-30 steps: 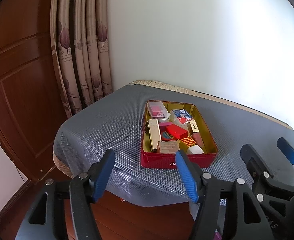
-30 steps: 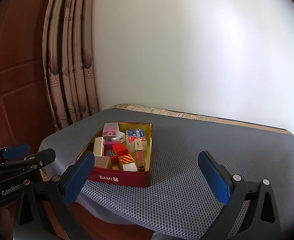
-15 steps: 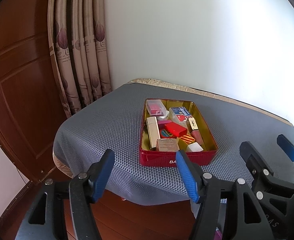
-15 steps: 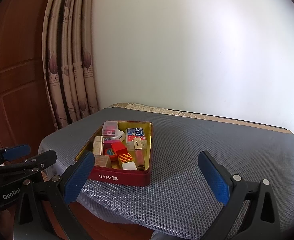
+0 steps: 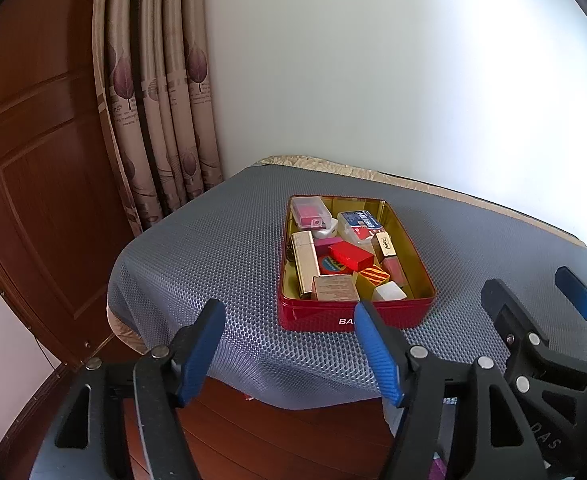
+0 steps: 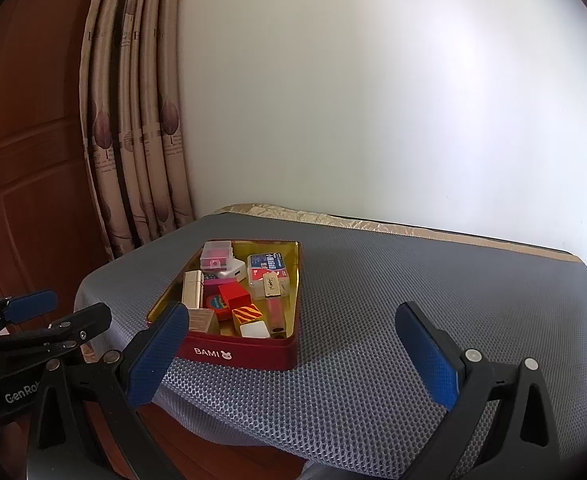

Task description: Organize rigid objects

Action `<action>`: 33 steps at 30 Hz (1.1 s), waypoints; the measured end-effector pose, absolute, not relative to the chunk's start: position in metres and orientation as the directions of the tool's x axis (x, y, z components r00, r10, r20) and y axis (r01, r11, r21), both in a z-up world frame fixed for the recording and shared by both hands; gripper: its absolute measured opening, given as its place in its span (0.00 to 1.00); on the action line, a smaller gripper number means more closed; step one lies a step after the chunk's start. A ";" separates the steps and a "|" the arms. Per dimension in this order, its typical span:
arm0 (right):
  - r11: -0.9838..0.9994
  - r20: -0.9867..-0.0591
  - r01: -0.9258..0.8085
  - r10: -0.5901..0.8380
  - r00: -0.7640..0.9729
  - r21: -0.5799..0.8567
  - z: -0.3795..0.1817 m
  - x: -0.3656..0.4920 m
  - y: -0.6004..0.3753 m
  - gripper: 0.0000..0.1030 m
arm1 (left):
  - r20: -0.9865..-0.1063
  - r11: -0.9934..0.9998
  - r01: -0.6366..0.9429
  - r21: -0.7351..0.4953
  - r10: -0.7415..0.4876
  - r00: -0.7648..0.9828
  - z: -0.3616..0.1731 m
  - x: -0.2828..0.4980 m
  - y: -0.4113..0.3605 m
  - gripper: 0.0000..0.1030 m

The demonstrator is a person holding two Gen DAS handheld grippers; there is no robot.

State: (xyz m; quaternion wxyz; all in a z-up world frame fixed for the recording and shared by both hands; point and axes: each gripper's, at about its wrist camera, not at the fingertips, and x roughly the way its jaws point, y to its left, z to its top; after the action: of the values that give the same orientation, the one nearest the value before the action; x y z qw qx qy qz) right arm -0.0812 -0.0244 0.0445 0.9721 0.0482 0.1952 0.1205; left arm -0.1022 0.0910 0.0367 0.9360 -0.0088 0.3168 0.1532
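Grey mesh-covered table [image 6: 373, 320] fills mid-frame against a white wall; red BAMI tin [image 5: 333, 316] of small boxes sits centre; left gripper [image 5: 289, 344], empty, jaws opening; right gripper [image 6: 293, 344] released, empty

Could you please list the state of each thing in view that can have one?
red tin: lidless, filled with small boxes.
left gripper: jaws opening, nothing between them.
right gripper: open, empty.
wooden door: closed.
curtain: gathered beside the door.
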 end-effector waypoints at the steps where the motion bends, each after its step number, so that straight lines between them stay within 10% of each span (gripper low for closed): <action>1: 0.966 -0.368 -0.216 0.254 0.895 0.142 0.044 -0.081 -0.024 1.00 | -0.597 0.953 -0.292 0.080 0.281 0.752 0.037 -0.102 0.091 0.67; 33: 0.968 -0.368 -0.200 0.244 0.897 0.154 0.044 -0.077 -0.022 1.00 | -0.555 0.953 -0.283 0.110 0.295 0.778 0.036 -0.109 0.090 0.76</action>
State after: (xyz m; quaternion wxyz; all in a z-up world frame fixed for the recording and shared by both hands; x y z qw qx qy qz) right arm -0.0768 -0.0218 0.0440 0.9723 0.0559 0.1958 0.1143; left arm -0.1091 0.0896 0.0357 0.9428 0.0102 0.2960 0.1531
